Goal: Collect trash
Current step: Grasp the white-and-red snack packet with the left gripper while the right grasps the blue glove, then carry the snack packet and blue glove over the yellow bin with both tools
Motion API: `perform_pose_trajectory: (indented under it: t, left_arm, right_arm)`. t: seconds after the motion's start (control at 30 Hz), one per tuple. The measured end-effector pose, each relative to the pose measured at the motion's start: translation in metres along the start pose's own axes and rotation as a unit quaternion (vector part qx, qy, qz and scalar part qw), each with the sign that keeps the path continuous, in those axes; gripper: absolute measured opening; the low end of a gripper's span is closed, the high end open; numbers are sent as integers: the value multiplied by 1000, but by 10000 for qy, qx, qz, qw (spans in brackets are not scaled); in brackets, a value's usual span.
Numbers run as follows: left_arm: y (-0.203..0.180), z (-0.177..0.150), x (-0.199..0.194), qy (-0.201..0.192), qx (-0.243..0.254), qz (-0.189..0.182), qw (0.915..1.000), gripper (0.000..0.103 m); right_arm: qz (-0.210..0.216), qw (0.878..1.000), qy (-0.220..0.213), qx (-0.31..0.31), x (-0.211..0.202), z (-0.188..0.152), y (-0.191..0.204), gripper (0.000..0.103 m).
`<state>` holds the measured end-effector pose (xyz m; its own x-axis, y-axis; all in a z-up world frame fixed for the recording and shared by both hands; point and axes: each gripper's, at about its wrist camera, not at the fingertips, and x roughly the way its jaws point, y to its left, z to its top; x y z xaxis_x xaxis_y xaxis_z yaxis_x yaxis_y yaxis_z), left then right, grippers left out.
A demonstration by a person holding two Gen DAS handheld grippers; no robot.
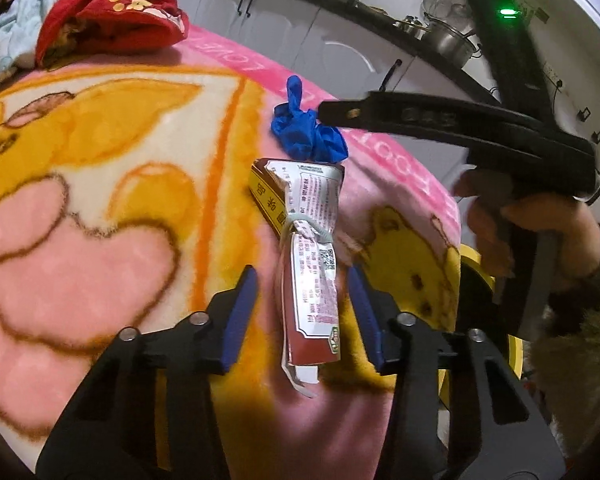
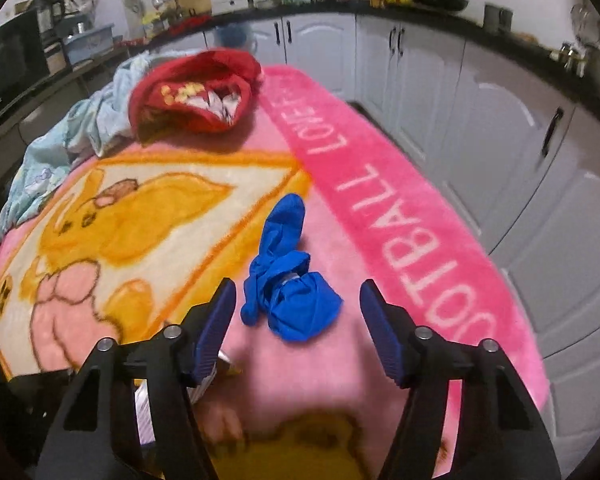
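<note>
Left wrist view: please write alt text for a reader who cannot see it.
The left gripper is open around a crumpled snack wrapper lying on a pink and yellow cartoon blanket. Behind the wrapper lies a blue glove, with the right gripper reaching toward it.

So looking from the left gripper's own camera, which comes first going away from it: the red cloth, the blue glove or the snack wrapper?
1. Snack wrapper, lying between the left gripper fingers.
2. Blue glove, just beyond the wrapper's far end, slightly right.
3. Red cloth, at the far left end of the blanket.
</note>
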<state>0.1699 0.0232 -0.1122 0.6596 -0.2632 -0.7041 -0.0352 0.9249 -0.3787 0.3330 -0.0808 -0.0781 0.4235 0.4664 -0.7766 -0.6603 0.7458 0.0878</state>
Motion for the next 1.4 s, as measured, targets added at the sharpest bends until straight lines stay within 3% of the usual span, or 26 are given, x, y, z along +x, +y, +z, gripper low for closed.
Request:
perform_pose_trajectory:
  t: [0.13,0.2,0.33,0.43,0.93,1.4]
  left_arm:
    - [7,0,1,27,-148,-45,9999,23]
    - [8,1,1,37,-144,-68,9999,23]
    - [9,0,-1,44,-146,-126,9998,20]
    - [13,0,-2,42,-189,-190,9996,20]
    - [7,-6,-29,-302,20,136,9994,19]
    - [-30,6,-63,-864,429,72,9953,19]
  right_arm:
    - [30,9997,230,38,23,3,0,47]
    - [35,9994,327,67,31,3,0,43]
    - [67,9990,418,129,39,1,-2,24]
    - [77,9989,412,217,35,-4,-6,19]
    - [-55,9988,245,421,-17,-58,-23,17]
    - [29,9967,-511,627,-118,-98,-24,17]
